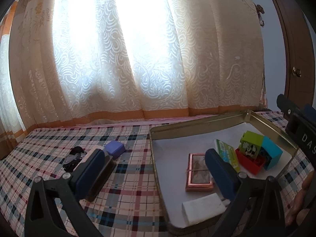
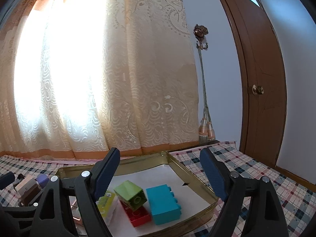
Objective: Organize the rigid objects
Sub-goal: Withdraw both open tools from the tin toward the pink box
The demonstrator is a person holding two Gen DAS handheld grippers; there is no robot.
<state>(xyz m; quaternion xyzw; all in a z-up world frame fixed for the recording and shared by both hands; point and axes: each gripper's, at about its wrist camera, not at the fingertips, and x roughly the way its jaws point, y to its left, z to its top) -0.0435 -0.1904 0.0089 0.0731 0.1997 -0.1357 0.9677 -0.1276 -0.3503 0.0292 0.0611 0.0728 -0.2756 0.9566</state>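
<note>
My left gripper (image 1: 156,167) has its jaws wide apart, nothing clamped between them. A tan-and-brown block (image 1: 102,169) sits right against the inner face of the left finger (image 1: 89,174); I cannot tell if it touches or just lies behind it on the plaid cloth (image 1: 126,193). A purple block (image 1: 115,149) lies on the cloth just beyond that fingertip, next to a dark patterned item (image 1: 74,158).

The right finger of that gripper hangs over the metal tray (image 1: 199,127), which is lined with white paper. In the tray: framed picture (image 1: 198,174), white eraser-like block (image 1: 203,207), green-and-white packet (image 1: 227,154), then a green brick (image 1: 250,145) leaning on a red brick (image 1: 249,162), with a blue brick (image 1: 271,152) beside them.

My right gripper (image 2: 162,175) is also spread wide and empty. The green brick (image 2: 131,194), red brick (image 2: 138,216) and blue brick (image 2: 163,204) lie below and between its fingers, not touched, near the tray's (image 2: 207,189) right corner. The packet (image 2: 107,200) is partly hidden behind the left finger.
</note>
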